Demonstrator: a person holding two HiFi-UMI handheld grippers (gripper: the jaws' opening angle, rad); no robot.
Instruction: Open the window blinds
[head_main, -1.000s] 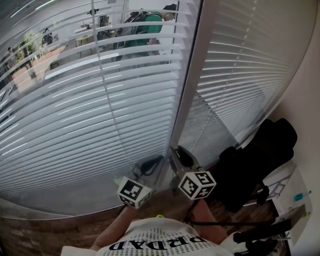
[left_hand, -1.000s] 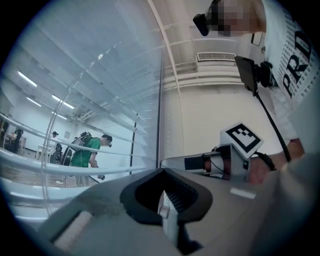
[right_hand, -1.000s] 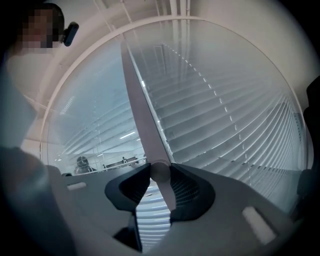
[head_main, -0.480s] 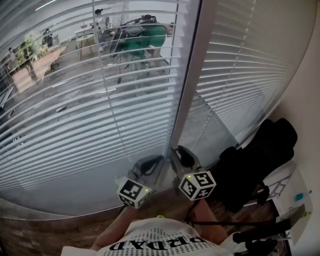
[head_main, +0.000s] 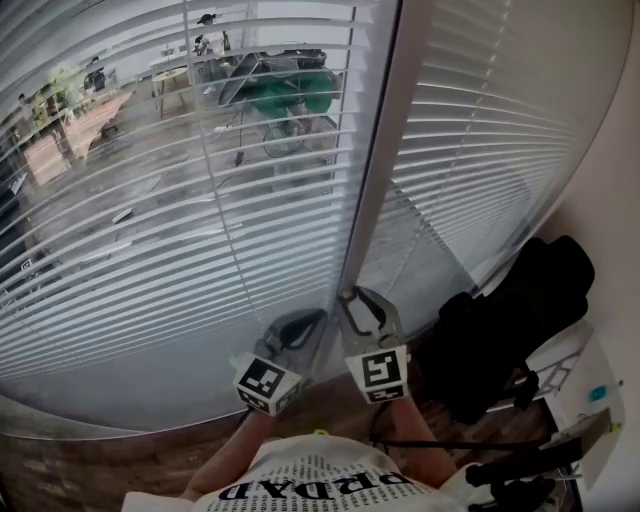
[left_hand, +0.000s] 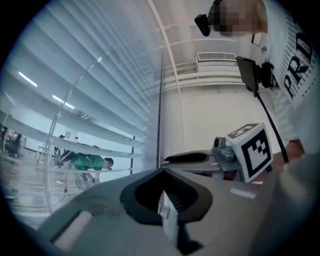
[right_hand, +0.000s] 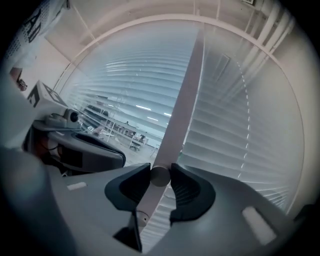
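The white slatted blind (head_main: 150, 250) fills the left window, and its slats are tilted so that the room behind the glass shows through. A second blind (head_main: 480, 150) right of the white frame post (head_main: 375, 180) has its slats turned flat. My right gripper (head_main: 362, 312) is at the foot of the post. In the right gripper view it (right_hand: 160, 177) is shut on a pale tilt wand (right_hand: 182, 110) that rises from between the pads. My left gripper (head_main: 300, 328) hangs beside it, tips together (left_hand: 165, 172), with nothing seen between them.
A black bag or chair (head_main: 510, 320) stands against the wall at the right, close to my right arm. Wooden floor (head_main: 60, 470) runs under the window. A clear curved rod (left_hand: 65, 125) hangs in front of the left blind. Behind the glass are desks and a person in green.
My right gripper has rolled about its own axis, so its marker cube shows another face. The left blind's slats have tilted further open and more of the room beyond shows. The left gripper has not moved.
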